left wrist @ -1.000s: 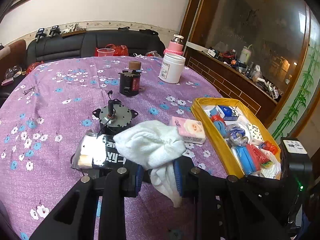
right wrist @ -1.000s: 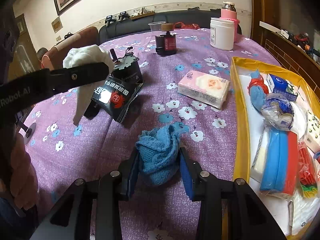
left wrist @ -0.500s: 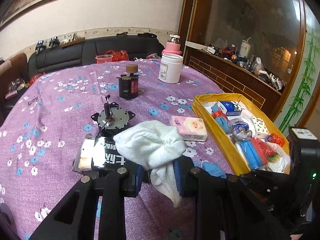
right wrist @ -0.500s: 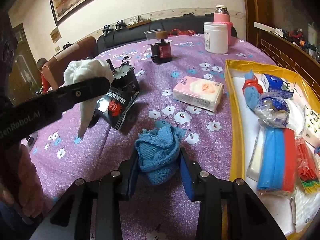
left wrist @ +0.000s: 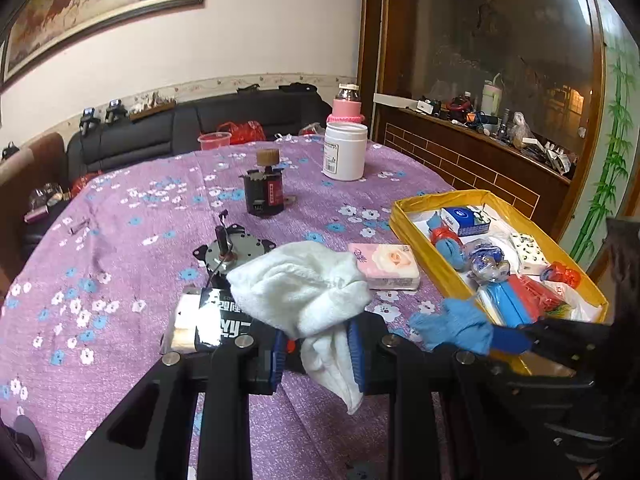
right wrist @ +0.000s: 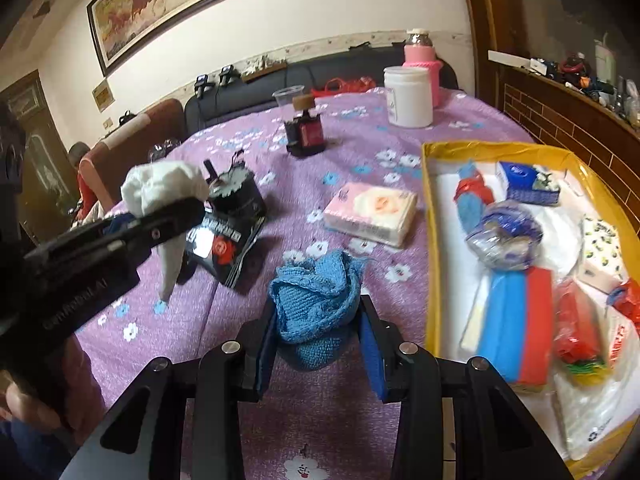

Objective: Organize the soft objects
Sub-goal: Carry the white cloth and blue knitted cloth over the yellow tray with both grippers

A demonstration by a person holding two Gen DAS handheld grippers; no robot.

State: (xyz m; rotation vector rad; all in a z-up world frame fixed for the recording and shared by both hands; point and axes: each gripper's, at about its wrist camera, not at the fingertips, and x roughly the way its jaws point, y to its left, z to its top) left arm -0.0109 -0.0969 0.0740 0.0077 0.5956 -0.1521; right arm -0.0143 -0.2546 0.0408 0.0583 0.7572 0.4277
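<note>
My left gripper (left wrist: 316,354) is shut on a white towel (left wrist: 304,284), whose loose end hangs below the blue pads. The right wrist view shows that same white towel (right wrist: 164,188) held up at the left above the table. My right gripper (right wrist: 318,338) is shut on a bunched blue knitted cloth (right wrist: 316,304), lifted off the purple flowered tablecloth (right wrist: 240,320). In the left wrist view the blue cloth (left wrist: 452,324) shows at the right, close to the near corner of the yellow tray (left wrist: 424,256). A pink tissue pack (right wrist: 370,210) lies on the table left of the tray.
The yellow tray (right wrist: 427,240) holds blue and red packs, a wrapped bundle and small tissue packs. A black packet (left wrist: 208,316), a round motor (left wrist: 228,250), a black motor with a cork knob (left wrist: 266,194), a white jar (left wrist: 345,154) and a pink bottle (left wrist: 347,106) stand on the table.
My right gripper has risen with the blue cloth and moved toward the tray. It now shows in the left wrist view. The left gripper has tilted slightly, still holding the towel.
</note>
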